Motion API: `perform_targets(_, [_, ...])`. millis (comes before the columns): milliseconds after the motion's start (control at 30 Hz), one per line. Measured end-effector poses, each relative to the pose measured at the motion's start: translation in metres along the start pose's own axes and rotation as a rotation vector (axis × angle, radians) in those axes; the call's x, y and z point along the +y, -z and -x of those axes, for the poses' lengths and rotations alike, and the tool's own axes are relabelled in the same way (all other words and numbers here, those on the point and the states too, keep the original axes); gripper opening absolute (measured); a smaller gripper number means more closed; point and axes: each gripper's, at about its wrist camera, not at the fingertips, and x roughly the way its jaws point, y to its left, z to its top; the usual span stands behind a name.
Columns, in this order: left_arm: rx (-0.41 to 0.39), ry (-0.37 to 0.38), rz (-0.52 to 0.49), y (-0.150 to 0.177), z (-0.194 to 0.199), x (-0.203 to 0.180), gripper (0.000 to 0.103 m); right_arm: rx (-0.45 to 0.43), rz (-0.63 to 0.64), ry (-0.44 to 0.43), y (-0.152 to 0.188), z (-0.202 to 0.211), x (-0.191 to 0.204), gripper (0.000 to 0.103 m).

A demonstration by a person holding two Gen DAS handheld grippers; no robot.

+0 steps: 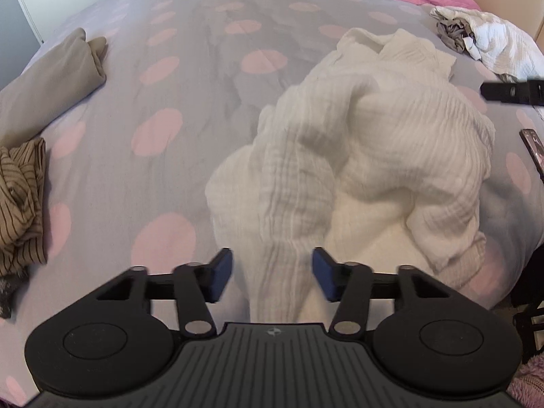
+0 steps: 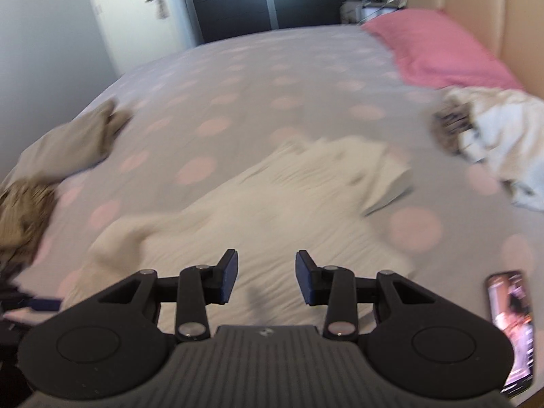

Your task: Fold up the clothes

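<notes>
Bed (image 1: 190,108), grey cover with pink dots, serving as the work surface. White crinkled garment (image 1: 357,156): lies crumpled at the middle of the bed toward its near edge, bunched into ridges, one long strip (sleeve or leg, cannot tell which) running down toward the camera. Left gripper (image 1: 272,277): jaws apart, blue pads either side of that strip; whether the pads touch the cloth cannot be told, and nothing is clamped. Right gripper (image 2: 267,277): jaws likewise apart, empty, hanging above the near part of the same garment; this view is motion-blurred, so detail is poor. Other items: tan folded cloth (image 1: 51,81) at the far left; brown striped garment (image 1: 20,200) in a heap at the left edge; mixed pile of white and grey clothes (image 1: 486,37) at the far right near the pink pillow (image 2: 438,51); phone (image 2: 511,333) with lit screen on the bed at the right. Step in hand, as judged: taking hold of the white garment to spread it flat before any fold. Handling advice: close on a single layer at an edge or seam, not on a bunched ridge; grip two well-separated points so the cloth pulls taut; lift enough to shake out creases, then lay it on the bare middle of the bed, apart from the phone and the piles.
</notes>
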Motion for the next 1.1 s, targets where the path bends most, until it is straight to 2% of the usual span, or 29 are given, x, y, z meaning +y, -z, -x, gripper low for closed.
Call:
perform_targets(33, [0.002, 0.006, 0.005, 0.001, 0.000, -0.001, 0.023, 0.012, 0.023, -0.017, 0.006, -0.001, 0.008, 0.041])
perform_targets(67, [-0.001, 0.016, 0.005, 0.001, 0.001, -0.002, 0.021, 0.019, 0.049, -0.032, 0.011, -0.001, 0.014, 0.041])
perform_targets(100, [-0.006, 0.028, 0.001, 0.001, 0.003, -0.004, 0.010, 0.026, 0.074, -0.052, 0.014, -0.001, 0.020, 0.042])
perform_targets(133, [-0.016, 0.046, -0.011, 0.001, 0.005, -0.007, 0.006, 0.032, 0.092, -0.077, 0.017, -0.001, 0.024, 0.044])
perform_targets(267, [-0.057, 0.160, -0.091, 0.004, 0.016, -0.026, 0.004, 0.023, 0.107, -0.163, 0.016, 0.004, 0.032, 0.053])
perform_targets(367, [-0.063, 0.235, -0.141, 0.008, 0.020, -0.042, 0.004, 0.045, 0.100, -0.214, 0.013, 0.003, 0.036, 0.054])
perform_targets(533, [-0.079, 0.279, -0.214, 0.013, 0.024, -0.061, 0.002, 0.131, 0.106, -0.291, 0.018, -0.007, 0.047, 0.055])
perform_targets(800, [-0.093, 0.325, -0.231, 0.012, 0.025, -0.066, 0.002, 0.249, 0.049, -0.350, 0.023, -0.037, 0.048, 0.055])
perform_targets(833, [-0.100, 0.331, -0.237, 0.012, 0.027, -0.067, 0.002, 0.257, 0.045, -0.351, 0.023, -0.039, 0.047, 0.051])
perform_targets(900, [-0.112, 0.338, -0.248, 0.012, 0.028, -0.070, 0.002, 0.269, 0.037, -0.343, 0.023, -0.043, 0.045, 0.036])
perform_targets(967, [-0.113, 0.337, -0.250, 0.011, 0.028, -0.072, 0.002, 0.268, 0.031, -0.323, 0.023, -0.043, 0.042, 0.007])
perform_targets(1100, [-0.122, 0.302, -0.238, 0.009, 0.029, -0.071, 0.003, 0.246, 0.027, -0.270, 0.021, -0.038, 0.035, 0.005])
